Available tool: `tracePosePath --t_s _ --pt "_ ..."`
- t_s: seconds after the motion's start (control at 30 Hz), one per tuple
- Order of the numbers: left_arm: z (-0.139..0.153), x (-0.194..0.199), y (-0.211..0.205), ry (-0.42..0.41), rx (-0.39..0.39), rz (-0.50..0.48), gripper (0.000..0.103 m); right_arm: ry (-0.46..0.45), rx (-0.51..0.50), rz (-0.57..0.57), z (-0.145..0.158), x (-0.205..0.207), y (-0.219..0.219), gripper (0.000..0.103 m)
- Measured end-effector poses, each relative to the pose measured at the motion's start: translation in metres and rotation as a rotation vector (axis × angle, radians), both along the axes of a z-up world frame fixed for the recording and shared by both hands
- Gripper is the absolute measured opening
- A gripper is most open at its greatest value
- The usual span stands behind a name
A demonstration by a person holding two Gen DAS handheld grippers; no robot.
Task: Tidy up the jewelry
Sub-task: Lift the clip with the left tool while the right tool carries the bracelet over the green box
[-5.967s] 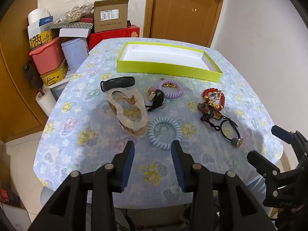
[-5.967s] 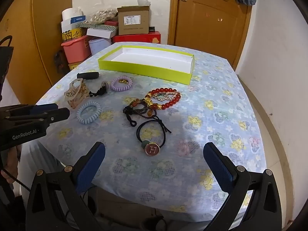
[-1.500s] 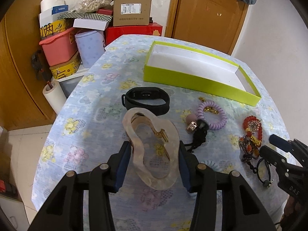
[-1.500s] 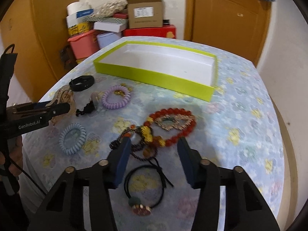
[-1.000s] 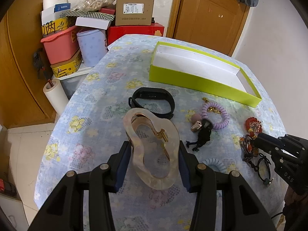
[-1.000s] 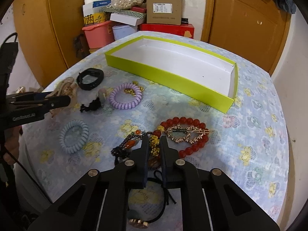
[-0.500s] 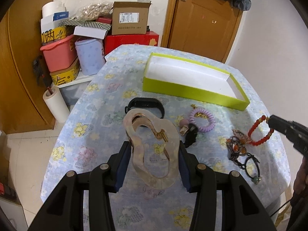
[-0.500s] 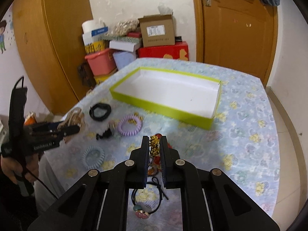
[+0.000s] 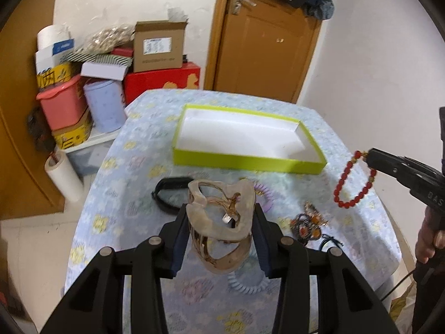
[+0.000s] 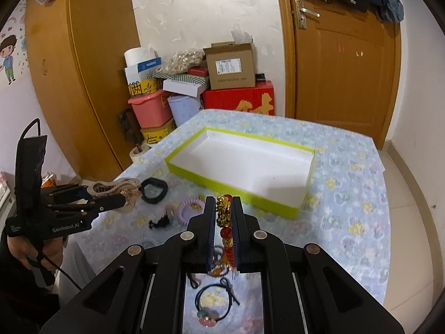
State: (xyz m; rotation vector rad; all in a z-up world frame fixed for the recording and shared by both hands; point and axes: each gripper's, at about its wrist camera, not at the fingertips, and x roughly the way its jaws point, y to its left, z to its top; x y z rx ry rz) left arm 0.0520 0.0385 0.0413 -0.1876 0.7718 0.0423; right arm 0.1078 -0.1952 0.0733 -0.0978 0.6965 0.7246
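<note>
One green tray — two coil hair ties, one claw clip.

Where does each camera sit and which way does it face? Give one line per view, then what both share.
Left wrist: rides the left gripper, above the table's near edge, facing the door; its fingers clamp the hair claw; the right gripper dangles the red bead bracelet at right.
Right wrist: rides the right gripper, lifted, facing the door; the bracelet is pinched between its fingers; the left gripper and a hand show at left.
Shared: green tray, black band, door.
</note>
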Motion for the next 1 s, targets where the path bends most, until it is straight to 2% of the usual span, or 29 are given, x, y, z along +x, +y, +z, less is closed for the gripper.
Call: tracePosePath --t_s 0.27,0.53,1.0 --pt "0.017 0.021 -0.002 -0.046 0.017 -0.043 0.044 -0.023 0.014 0.000 0.012 0.025 0.009 0.011" --pt "0.026 0.060 0.001 -0.075 0.045 -0.062 0.044 -0.023 0.010 -0.002 0.015 0.066 0.019 0.011" --pt "0.002 0.155 0.014 -0.029 0.049 -0.075 0.044 0.040 -0.041 -0.046 -0.014 0.152 0.029 0.011"
